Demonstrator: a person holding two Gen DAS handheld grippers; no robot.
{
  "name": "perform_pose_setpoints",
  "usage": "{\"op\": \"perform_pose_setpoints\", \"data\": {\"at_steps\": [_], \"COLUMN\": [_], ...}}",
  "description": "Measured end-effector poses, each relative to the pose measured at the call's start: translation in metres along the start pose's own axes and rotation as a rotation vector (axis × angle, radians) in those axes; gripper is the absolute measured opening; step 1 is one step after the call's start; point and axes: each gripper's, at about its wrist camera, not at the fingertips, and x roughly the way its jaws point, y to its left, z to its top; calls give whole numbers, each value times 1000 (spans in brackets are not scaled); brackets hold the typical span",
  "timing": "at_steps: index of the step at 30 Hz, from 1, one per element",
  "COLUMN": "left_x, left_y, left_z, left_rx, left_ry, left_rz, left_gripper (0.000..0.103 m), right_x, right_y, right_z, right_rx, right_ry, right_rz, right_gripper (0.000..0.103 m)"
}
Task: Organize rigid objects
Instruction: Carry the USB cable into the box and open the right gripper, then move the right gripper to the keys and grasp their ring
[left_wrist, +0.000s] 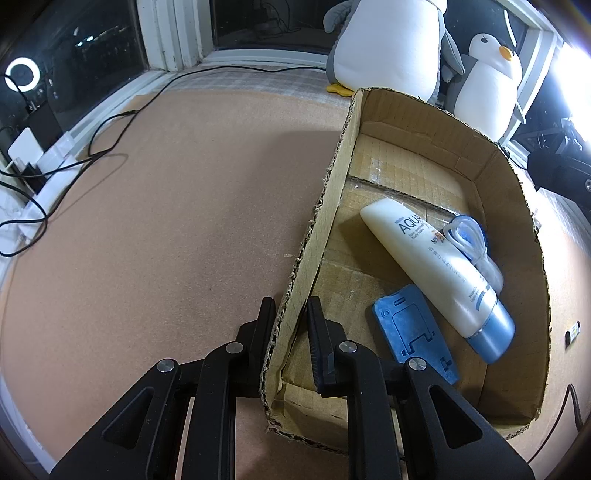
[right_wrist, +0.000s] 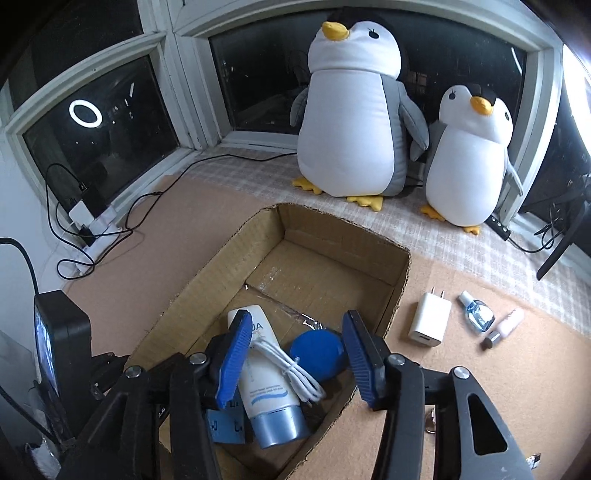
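Jaws of right gripper spread, empty, over cardboard box; left gripper pinching box's left wall. We judge charger next: on tabletop right of box, long axis near-far, right gripper nearer.

One cardboard box; two plush penguins; one tube; one charger; perhaps two small bottles.

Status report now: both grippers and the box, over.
Left gripper shut on cardboard box wall. Right gripper open, empty, above white cable lying on tube. White charger outside box. Nothing blocking.
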Motion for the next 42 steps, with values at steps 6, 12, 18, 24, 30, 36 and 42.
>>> {"op": "perform_pose_setpoints", "data": {"at_steps": [6, 12, 18, 24, 30, 36, 42], "left_x": [0, 0, 0, 0, 0, 0, 0], "left_y": [0, 0, 0, 0, 0, 0, 1], "left_z": [0, 0, 0, 0, 0, 0, 0], "left_rx": [0, 0, 2, 3, 4, 3, 4], "left_ry": [0, 1, 1, 1, 1, 1, 1], "left_rz": [1, 1, 1, 3, 4, 5, 4], "left_gripper": [16, 16, 16, 16, 16, 16, 16], "right_x": [-6, -11, -21, -35, -46, -46, -27], "right_y": [0, -3, -18, -55, -110, -139, -140], "right_z": [0, -1, -9, -26, -52, -74, -89], "right_rx": [-9, -12, 5, 57, 157, 180, 149], "right_ry": [-9, -9, -11, -6, 0, 42, 89], "right_rz": [-17, -19, -39, -55, -85, -145, -130], "right_gripper": [52, 52, 52, 52, 52, 52, 49]}}
